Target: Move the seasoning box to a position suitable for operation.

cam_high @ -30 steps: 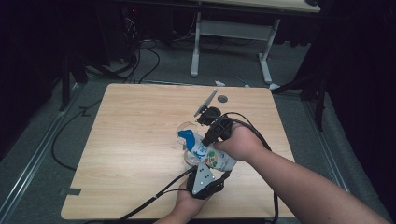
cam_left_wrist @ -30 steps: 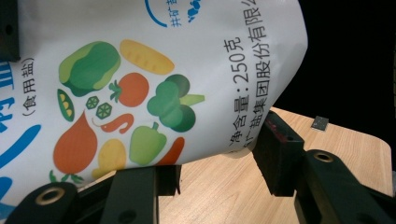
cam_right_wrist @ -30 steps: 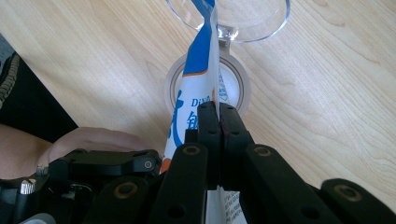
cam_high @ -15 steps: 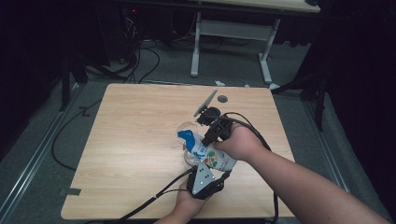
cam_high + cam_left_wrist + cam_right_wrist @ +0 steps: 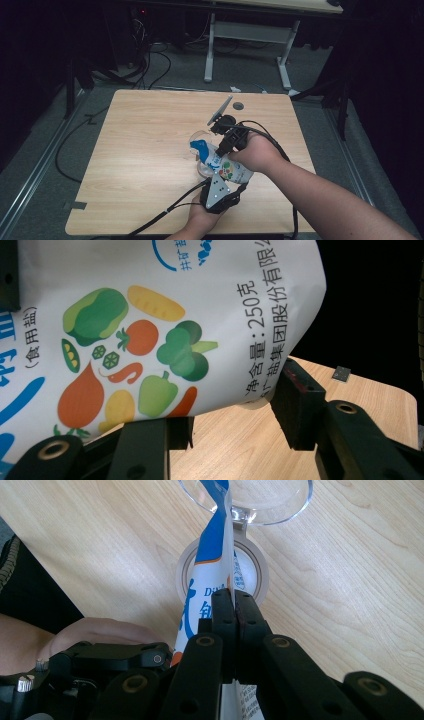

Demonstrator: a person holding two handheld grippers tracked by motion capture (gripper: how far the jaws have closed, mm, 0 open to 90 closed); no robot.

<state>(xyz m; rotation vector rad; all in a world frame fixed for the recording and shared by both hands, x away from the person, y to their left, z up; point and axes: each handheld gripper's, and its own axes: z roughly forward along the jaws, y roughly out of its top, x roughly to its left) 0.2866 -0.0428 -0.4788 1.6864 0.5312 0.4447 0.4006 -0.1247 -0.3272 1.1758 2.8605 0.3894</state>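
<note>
— Where is the bag right now?

— My salt bag (image 5: 226, 169) sits in the lower middle of the high view, held off the table (image 5: 140, 150) between both my tongs. Its long axis runs from lower right to upper left in that frame, and the blue open end points up and left, tipped toward the clear glass bowl (image 5: 202, 142) just beside it.

— What has hold of the fat end?

— My left tongs (image 5: 230, 420) hold it. In the left gripper view the jaws stand about half apart with the bag's printed bottom, the part with the vegetables on it, wedged between them; the right-hand pad presses into the bag's edge near the lower centre of that frame.

— And the other pair?

— My right tongs (image 5: 233, 611) are pinched almost fully together on the thin flattened upper part of the bag. In the right gripper view the blue-and-white strip runs straight up from the jaws toward the top of the frame, its tip over the bowl's rim at the top centre. Below the strip, a round white lid (image 5: 250, 572) lies flat on the wood.

— Anything else on the table?

— A small dark round thing (image 5: 238, 106) lies near the far edge, upper middle of the high view.
</note>
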